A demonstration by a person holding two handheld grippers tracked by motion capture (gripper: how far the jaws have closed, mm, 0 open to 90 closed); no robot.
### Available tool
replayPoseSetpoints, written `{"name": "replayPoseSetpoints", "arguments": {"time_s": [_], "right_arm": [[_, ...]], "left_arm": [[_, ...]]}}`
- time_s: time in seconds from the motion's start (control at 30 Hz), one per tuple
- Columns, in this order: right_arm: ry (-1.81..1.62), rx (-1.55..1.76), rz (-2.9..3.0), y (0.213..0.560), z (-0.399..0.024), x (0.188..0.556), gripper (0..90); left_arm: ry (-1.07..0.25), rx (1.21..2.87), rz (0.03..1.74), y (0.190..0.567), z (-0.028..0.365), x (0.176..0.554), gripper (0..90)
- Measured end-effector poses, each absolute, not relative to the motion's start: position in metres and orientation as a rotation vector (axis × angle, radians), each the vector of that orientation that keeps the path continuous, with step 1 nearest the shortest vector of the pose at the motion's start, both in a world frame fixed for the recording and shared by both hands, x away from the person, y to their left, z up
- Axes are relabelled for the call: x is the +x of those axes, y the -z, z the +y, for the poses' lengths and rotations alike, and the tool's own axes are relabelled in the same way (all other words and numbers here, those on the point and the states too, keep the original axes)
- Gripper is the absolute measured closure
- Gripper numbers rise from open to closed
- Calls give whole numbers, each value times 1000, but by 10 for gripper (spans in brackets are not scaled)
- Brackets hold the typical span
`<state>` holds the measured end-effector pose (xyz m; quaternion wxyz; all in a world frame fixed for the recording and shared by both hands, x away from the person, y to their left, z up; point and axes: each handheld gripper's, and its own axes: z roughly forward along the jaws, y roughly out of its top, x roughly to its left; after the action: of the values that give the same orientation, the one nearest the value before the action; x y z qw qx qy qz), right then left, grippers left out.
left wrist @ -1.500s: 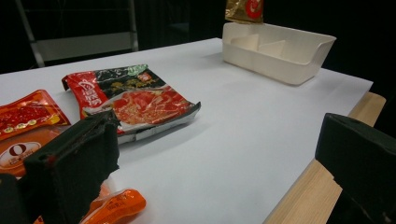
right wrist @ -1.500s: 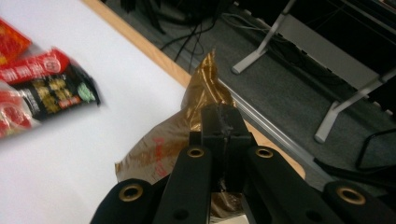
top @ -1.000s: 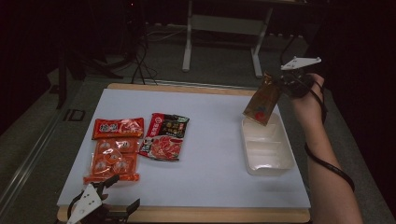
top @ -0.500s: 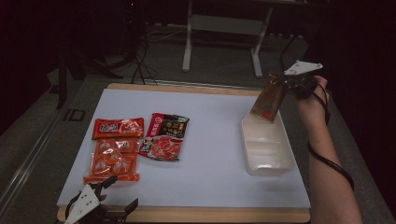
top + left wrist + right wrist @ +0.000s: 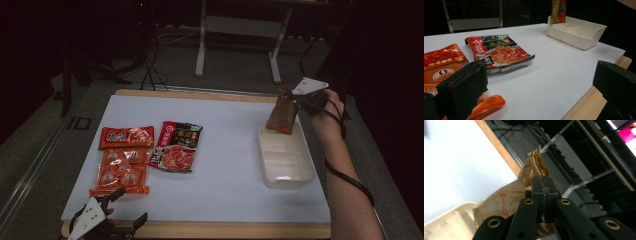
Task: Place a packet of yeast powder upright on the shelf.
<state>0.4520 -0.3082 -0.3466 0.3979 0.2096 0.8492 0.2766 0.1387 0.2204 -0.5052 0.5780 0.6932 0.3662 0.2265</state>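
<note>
The table (image 5: 210, 227) has a pale wooden edge and carries a white sheet (image 5: 225, 145) over most of its top. Around it lies a grey floor (image 5: 40, 150), with black cables (image 5: 150, 65) trailing across it behind the table's far edge. Farther back stands a light metal frame (image 5: 240, 30) on two legs, and the room beyond it is dark.

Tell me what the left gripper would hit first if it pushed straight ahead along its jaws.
Likely nothing at once: between the open jaws of the left gripper lies bare white mat. Farther on, the red-and-black packet sits just left of that line and the white tray to its right; depth is hard to judge.
</note>
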Motion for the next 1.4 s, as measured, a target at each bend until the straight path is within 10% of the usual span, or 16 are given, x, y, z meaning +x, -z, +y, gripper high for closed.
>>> {"name": "replayPoseSetpoints", "arguments": {"time_s": [0.93,1.07,1.4], "right_arm": [[-941,680,2273,394,-319,445,900],[-958,727,2267,391,-322,445,746],[-997,761,2257,372,-324,431,696]], "left_arm": [[-523,1629,845,505,218,140,3],[-522,1636,842,505,217,140,2],[-519,1641,831,504,215,141,3]]}}
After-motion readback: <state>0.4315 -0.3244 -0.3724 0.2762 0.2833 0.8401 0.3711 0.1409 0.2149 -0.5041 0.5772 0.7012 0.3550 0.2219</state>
